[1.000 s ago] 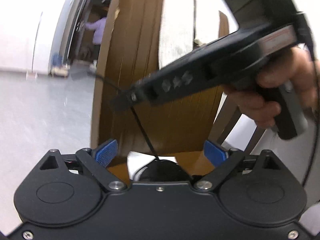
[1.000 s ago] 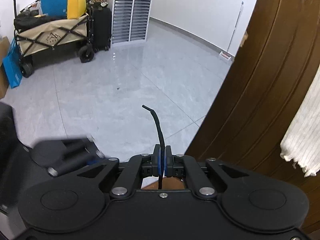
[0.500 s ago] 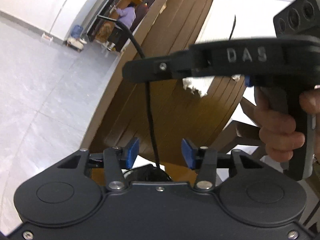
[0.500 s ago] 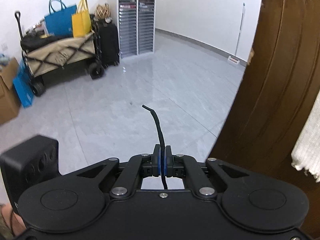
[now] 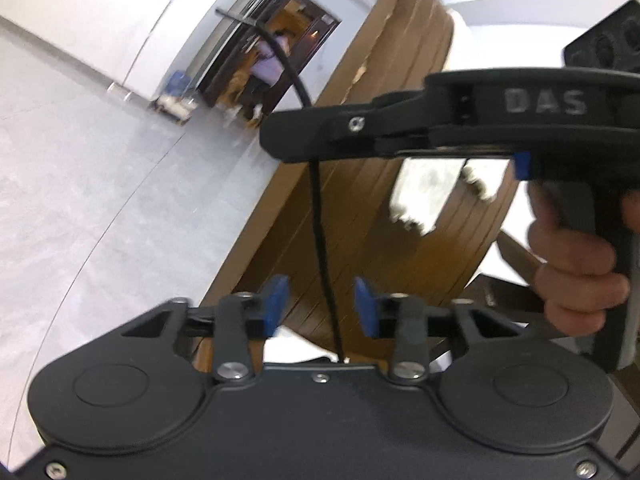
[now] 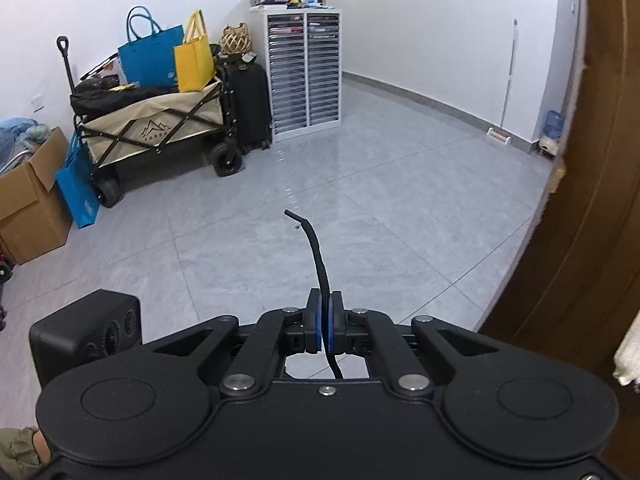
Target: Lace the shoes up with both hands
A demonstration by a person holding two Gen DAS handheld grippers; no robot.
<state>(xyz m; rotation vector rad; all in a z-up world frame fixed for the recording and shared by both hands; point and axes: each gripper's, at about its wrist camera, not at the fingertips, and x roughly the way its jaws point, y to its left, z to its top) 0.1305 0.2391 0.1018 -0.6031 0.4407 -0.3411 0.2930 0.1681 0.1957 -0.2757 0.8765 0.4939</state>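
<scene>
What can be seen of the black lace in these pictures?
The lace is a thin, round, black woven cord. The right gripper is shut on it; its stiff free end sticks up past the blue pads and bends to the left. In the left view it runs taut and straight down from that gripper, between the open fingers of the left gripper, touching neither. Its lower end is hidden.

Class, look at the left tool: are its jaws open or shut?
Open. The left tool shows a clear gap between its blue pads, with the black lace running untouched between them.
</scene>
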